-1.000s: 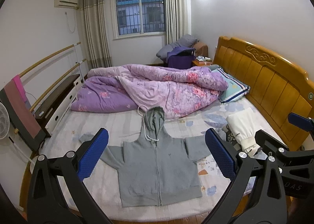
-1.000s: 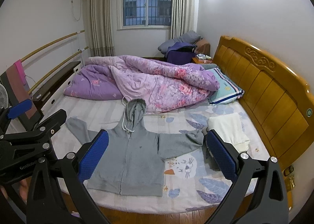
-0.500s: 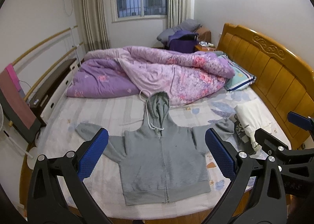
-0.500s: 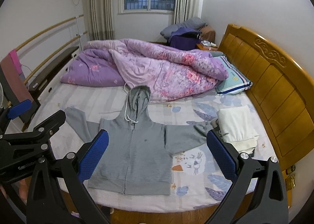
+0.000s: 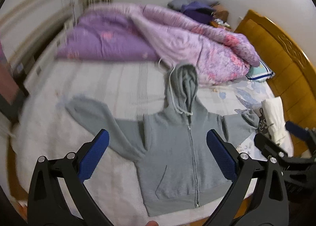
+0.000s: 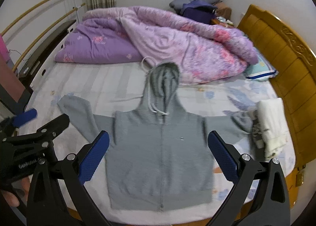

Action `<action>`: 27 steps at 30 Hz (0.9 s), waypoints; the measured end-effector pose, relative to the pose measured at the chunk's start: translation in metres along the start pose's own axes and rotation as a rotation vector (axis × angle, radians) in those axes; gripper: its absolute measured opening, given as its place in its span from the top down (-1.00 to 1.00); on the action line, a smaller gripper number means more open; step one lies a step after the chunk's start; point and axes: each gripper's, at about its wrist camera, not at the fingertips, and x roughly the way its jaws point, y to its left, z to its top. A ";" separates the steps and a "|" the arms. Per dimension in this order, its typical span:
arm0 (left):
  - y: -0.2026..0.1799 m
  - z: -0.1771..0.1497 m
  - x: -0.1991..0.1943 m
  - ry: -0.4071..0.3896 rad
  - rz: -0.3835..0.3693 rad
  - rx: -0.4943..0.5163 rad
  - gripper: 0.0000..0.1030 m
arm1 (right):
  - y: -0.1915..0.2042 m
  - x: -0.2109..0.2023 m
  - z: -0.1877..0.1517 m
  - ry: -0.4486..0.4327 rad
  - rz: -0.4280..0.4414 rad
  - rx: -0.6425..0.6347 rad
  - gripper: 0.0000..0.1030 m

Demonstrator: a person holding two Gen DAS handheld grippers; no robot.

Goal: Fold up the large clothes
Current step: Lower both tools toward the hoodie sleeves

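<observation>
A grey zip hoodie (image 5: 177, 152) lies face up and spread flat on the bed, hood pointing away, both sleeves stretched out sideways; it also shows in the right wrist view (image 6: 160, 156). My left gripper (image 5: 158, 154) is open and empty, held above the hoodie's left half and left sleeve. My right gripper (image 6: 158, 154) is open and empty, held above the hoodie's chest. Each gripper shows at the edge of the other's view. Neither touches the cloth.
A purple and pink quilt (image 6: 158, 38) is heaped at the far side of the bed. A folded cream garment (image 6: 272, 123) lies by the right sleeve end, near the wooden headboard (image 6: 286, 58). A striped pillow (image 6: 260, 69) lies beside the quilt. Rails run along the left wall.
Both grippers have moved forward and tilted down toward the bed, so the hoodie looks larger and closer. The hoodie itself has not moved. Both stay open.
</observation>
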 end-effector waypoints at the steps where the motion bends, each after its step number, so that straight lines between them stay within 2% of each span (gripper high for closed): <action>1: 0.014 0.005 0.014 0.019 0.004 -0.017 -0.90 | 0.010 0.014 0.004 0.018 0.008 -0.004 -0.86; 4: 0.049 0.015 0.053 0.037 -0.002 -0.029 -0.90 | 0.036 0.055 0.013 0.071 0.028 0.001 -0.86; 7: 0.082 0.024 0.094 0.097 -0.024 -0.073 -0.90 | 0.057 0.103 0.018 0.136 0.058 0.016 -0.86; 11: 0.131 0.023 0.146 0.143 -0.059 -0.172 -0.90 | 0.074 0.162 0.014 0.185 0.061 0.006 -0.85; 14: 0.166 0.017 0.180 0.147 -0.041 -0.253 -0.90 | 0.084 0.208 0.010 0.221 0.059 0.020 -0.85; 18: 0.220 0.009 0.225 0.167 0.025 -0.357 -0.90 | 0.092 0.260 0.004 0.287 0.078 0.046 -0.85; 21: 0.268 0.005 0.260 0.181 0.118 -0.418 -0.90 | 0.092 0.297 -0.005 0.337 0.084 0.046 -0.85; 24: 0.311 0.002 0.290 0.191 0.202 -0.491 -0.90 | 0.092 0.314 -0.020 0.360 0.077 0.026 -0.85; 27: 0.358 -0.002 0.319 0.166 0.260 -0.642 -0.89 | 0.086 0.329 -0.035 0.394 0.071 0.034 -0.85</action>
